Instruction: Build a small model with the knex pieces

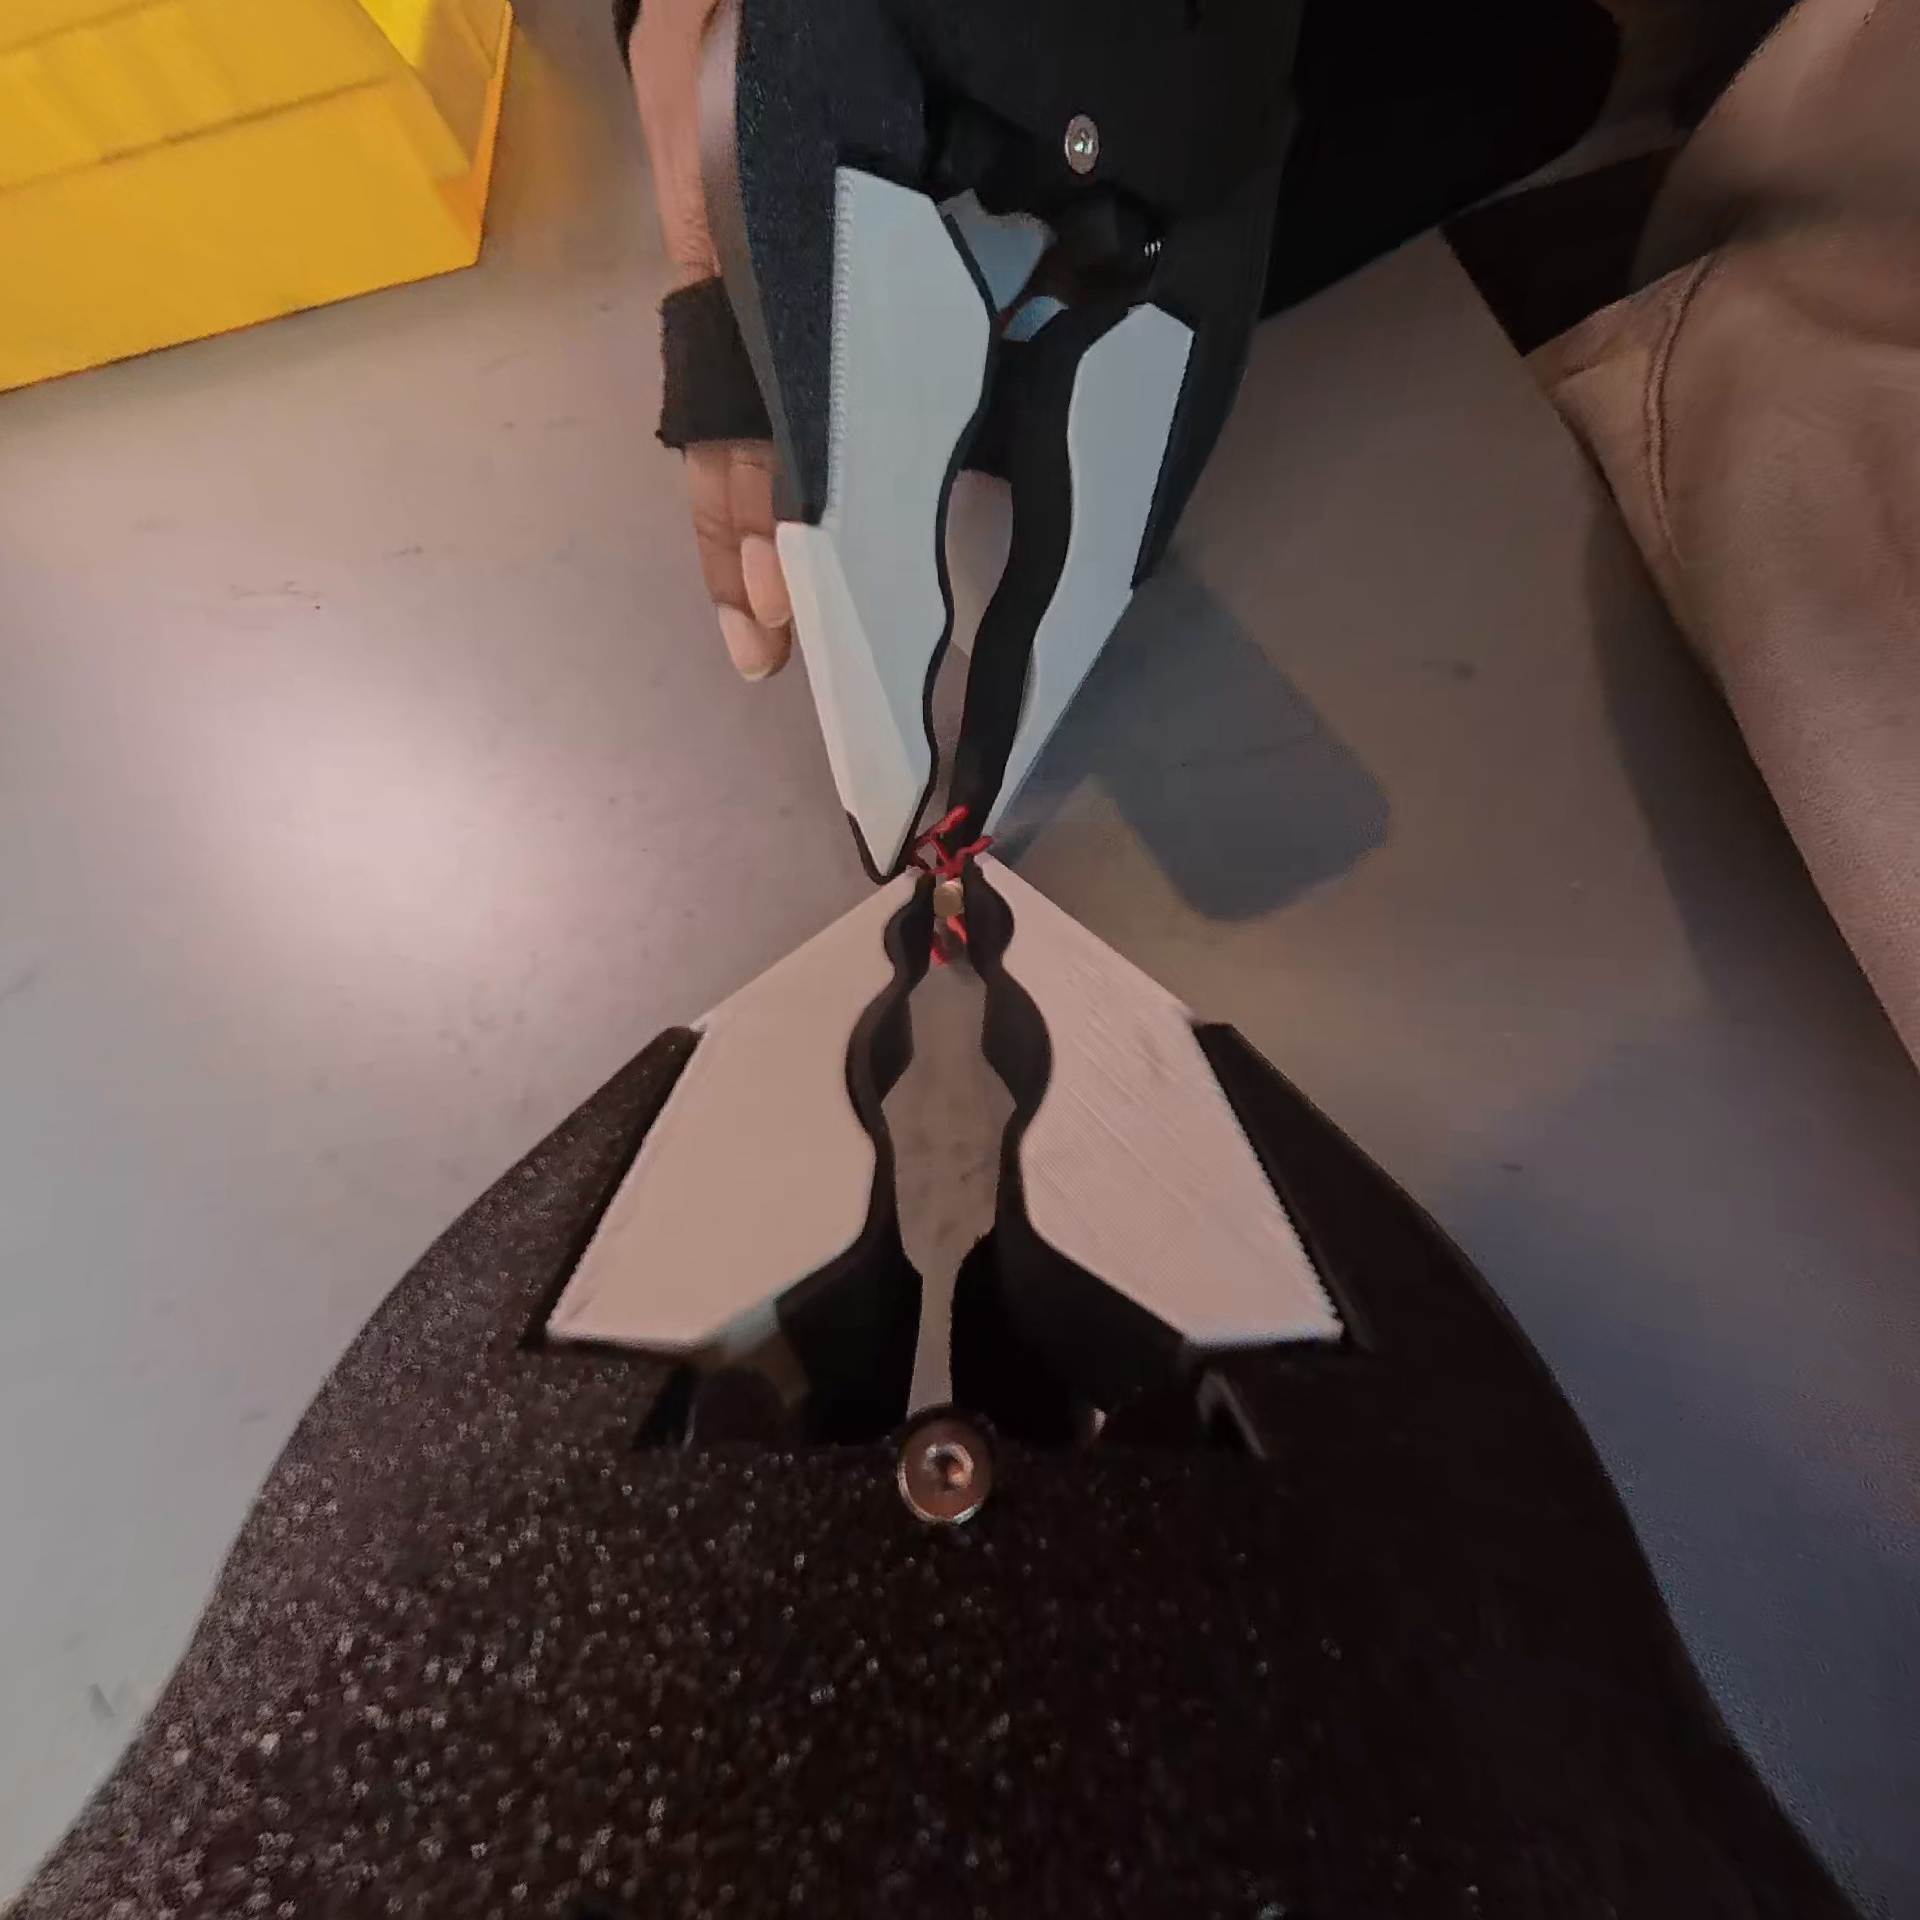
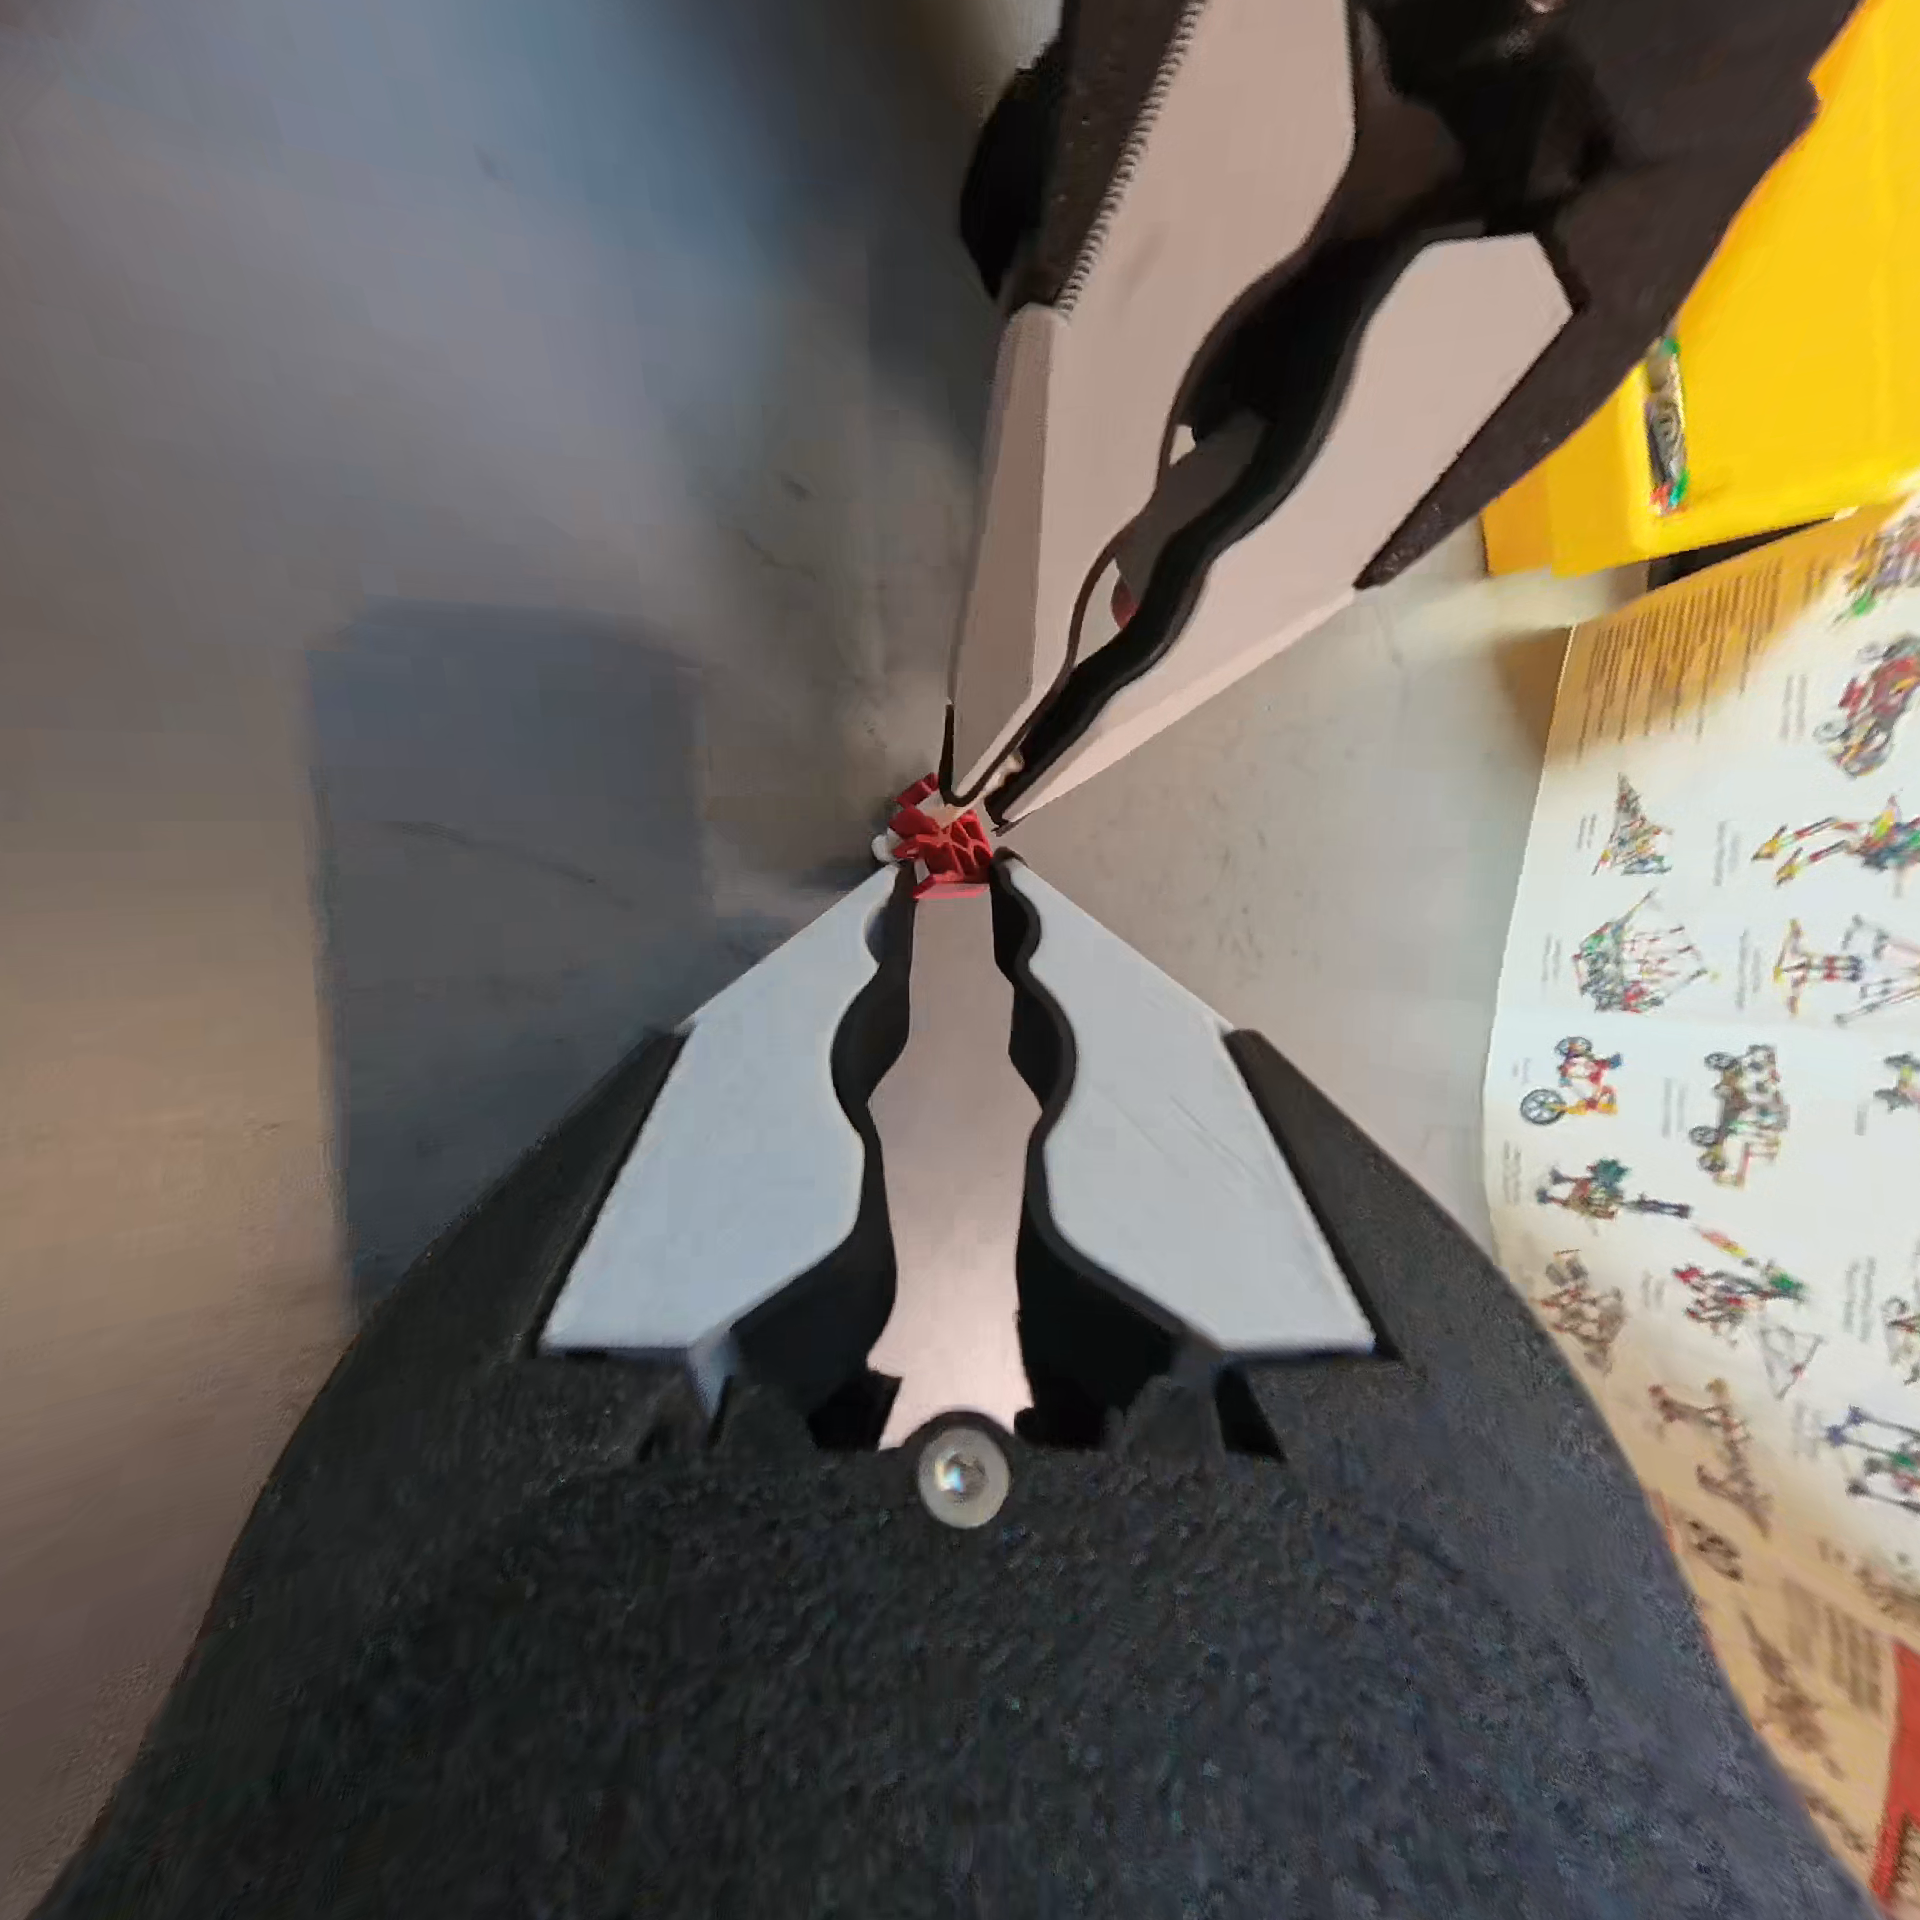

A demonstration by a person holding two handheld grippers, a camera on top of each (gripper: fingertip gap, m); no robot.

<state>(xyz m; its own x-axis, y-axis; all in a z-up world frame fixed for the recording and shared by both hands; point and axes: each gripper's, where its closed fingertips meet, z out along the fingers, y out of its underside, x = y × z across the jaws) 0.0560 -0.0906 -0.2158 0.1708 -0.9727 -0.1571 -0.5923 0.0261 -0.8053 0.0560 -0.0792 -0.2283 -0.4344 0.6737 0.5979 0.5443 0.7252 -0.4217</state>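
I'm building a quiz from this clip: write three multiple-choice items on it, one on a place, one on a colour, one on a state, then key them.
1. Where does the illustrated instruction sheet lie in the right wrist view?
A. right edge
B. left edge
C. under the grippers

2. What colour is the small toy connector between the gripper tips?
A. blue
B. red
C. green

3. How do the left gripper and right gripper stand?
A. both wide open
B. one lying on the grey table
C. both closed on the connector, tip to tip

Key: 1 A, the sheet borders the right side below the yellow bin; 2 B, it shows red in both views; 3 C, both pairs of tips pinch it.
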